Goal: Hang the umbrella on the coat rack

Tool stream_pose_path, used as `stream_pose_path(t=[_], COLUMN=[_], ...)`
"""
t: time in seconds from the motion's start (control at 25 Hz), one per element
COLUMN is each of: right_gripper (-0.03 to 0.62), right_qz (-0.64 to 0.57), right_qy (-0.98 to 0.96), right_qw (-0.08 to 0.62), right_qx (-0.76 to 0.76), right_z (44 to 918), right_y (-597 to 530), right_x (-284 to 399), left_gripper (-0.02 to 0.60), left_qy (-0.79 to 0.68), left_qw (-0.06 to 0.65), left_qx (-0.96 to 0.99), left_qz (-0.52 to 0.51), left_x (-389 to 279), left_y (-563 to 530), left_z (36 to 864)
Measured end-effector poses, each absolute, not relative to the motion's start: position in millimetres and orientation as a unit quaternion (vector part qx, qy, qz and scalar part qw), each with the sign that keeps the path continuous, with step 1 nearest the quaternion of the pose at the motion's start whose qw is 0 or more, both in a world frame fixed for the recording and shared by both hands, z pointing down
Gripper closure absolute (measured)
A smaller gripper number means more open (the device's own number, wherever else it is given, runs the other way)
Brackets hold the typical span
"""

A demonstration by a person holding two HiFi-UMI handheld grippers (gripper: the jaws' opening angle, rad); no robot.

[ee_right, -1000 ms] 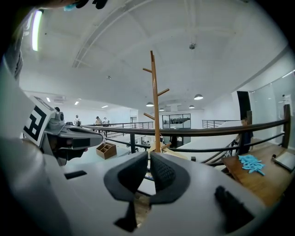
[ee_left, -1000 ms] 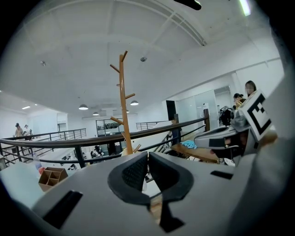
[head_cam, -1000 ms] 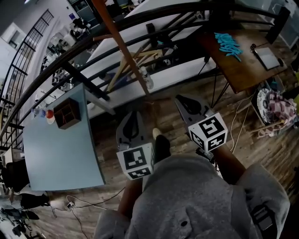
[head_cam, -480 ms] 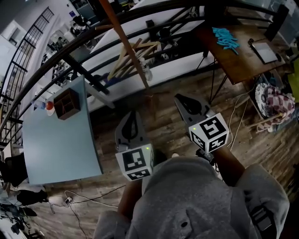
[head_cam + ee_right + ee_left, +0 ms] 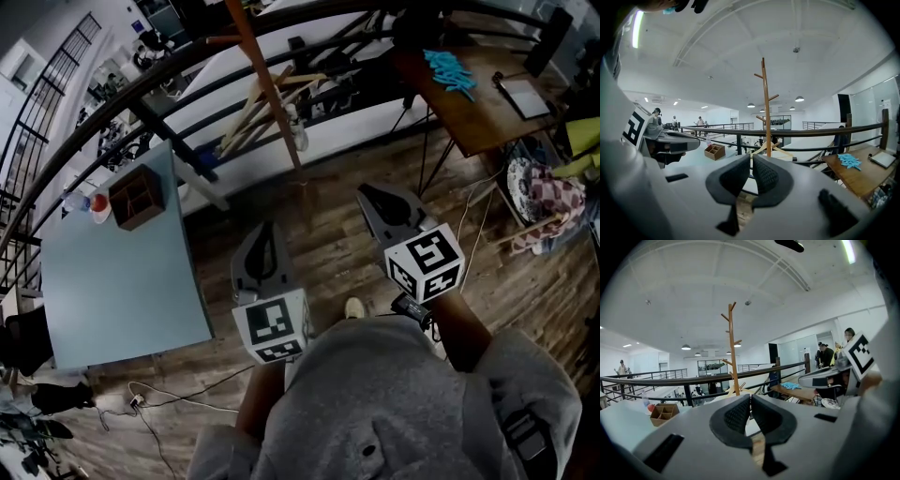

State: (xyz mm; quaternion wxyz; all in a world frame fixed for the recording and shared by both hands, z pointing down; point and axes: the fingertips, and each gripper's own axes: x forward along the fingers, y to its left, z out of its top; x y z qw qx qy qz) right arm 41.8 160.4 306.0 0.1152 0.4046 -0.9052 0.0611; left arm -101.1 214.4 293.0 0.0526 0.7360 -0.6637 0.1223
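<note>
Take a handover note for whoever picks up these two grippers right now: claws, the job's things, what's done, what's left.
Left claw: shut, empty.
Right claw: shut, empty.
Coat rack: upright ahead, by the black railing, branches bare.
Umbrella: in no view.
Done: nothing visible.
Left: find the umbrella, grip it, hang it on a branch.
</note>
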Motion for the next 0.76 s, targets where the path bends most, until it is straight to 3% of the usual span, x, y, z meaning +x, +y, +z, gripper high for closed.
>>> stream_pose_path(t=[0.76], right_gripper=[0.563], right_qz=[0.048], right_qy=[-0.898], right_qw=[0.11], right_qx=[0.422], right_z=[293], right_y=[193], right_x=[30], left_gripper=[0.56], left_qy=[-0.656], left_qw=[0.041], left_qx=[0.743], left_qz=[0.127], left_x=[-125], left_y=[247], left_z=[287])
